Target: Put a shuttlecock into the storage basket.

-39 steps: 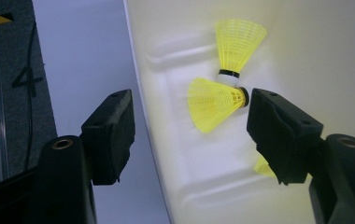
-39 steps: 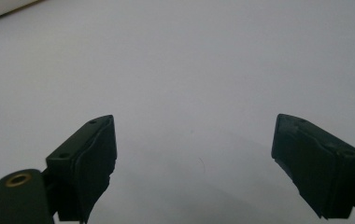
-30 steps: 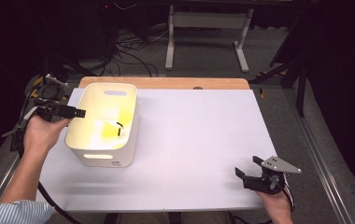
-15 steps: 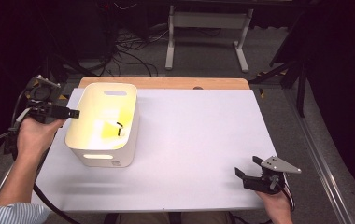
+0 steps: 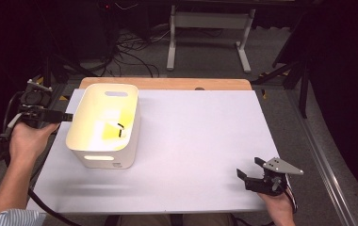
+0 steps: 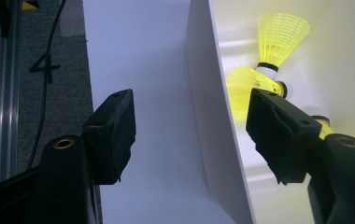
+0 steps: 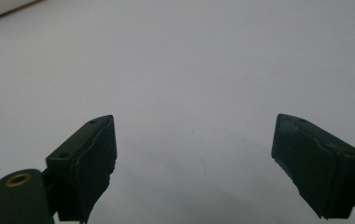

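Note:
A white bin (image 5: 102,157) stands on the left part of the white table (image 5: 200,127). Inside it lie yellow shuttlecocks (image 5: 113,128) with white corks and black bands; one (image 6: 278,35) stands cone-up and another (image 6: 245,86) lies beside it. My left gripper (image 5: 64,116) is open at the bin's left rim. In the left gripper view its jaws (image 6: 192,112) straddle the bin's wall (image 6: 213,140), one outside and one over the inside, without touching it. My right gripper (image 5: 248,167) rests open at the table's near right corner, with bare table between its jaws (image 7: 194,135).
A wooden strip (image 5: 167,83) runs along the table's far edge. Cables (image 5: 125,56) and a metal stand (image 5: 210,28) sit on the floor beyond. A floor rail (image 6: 5,93) lies left of the table. The table's middle and right are bare white surface.
My left gripper has drawn back leftward from over the bin's rim to just beside it. The right gripper has stayed put.

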`<control>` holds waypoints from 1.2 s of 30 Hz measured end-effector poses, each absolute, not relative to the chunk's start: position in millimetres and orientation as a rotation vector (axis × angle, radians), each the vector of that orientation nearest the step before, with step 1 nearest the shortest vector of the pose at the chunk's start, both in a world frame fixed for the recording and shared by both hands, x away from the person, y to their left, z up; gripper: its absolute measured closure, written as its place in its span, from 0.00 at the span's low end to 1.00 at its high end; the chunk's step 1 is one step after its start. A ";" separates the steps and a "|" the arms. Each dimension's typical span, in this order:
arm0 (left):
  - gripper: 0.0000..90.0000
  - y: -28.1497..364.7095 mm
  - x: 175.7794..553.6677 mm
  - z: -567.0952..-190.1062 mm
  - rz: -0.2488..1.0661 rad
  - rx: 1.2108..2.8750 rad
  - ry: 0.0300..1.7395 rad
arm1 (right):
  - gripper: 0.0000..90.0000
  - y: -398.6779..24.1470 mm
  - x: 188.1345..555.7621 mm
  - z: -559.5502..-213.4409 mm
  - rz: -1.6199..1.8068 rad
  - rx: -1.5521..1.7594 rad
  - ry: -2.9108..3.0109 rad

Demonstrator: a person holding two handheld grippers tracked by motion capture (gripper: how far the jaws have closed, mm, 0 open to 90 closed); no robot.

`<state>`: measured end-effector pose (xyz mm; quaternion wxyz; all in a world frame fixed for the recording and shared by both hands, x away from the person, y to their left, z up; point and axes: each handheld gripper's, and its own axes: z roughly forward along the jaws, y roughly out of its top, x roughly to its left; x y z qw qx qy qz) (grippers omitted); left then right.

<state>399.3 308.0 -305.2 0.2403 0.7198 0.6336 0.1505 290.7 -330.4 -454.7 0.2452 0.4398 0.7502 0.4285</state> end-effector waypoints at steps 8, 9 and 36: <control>0.38 309.6 393.5 -308.2 0.436 1.967 1.734 | 0.16 -330.3 290.9 -454.8 1.167 1.198 2.048; 0.38 309.7 392.6 -308.3 0.436 1.970 1.733 | 0.16 -330.2 291.0 -454.8 1.167 1.197 2.049; 0.38 317.3 370.9 -324.7 0.445 1.946 1.729 | 0.16 -329.4 291.1 -454.7 1.169 1.193 2.053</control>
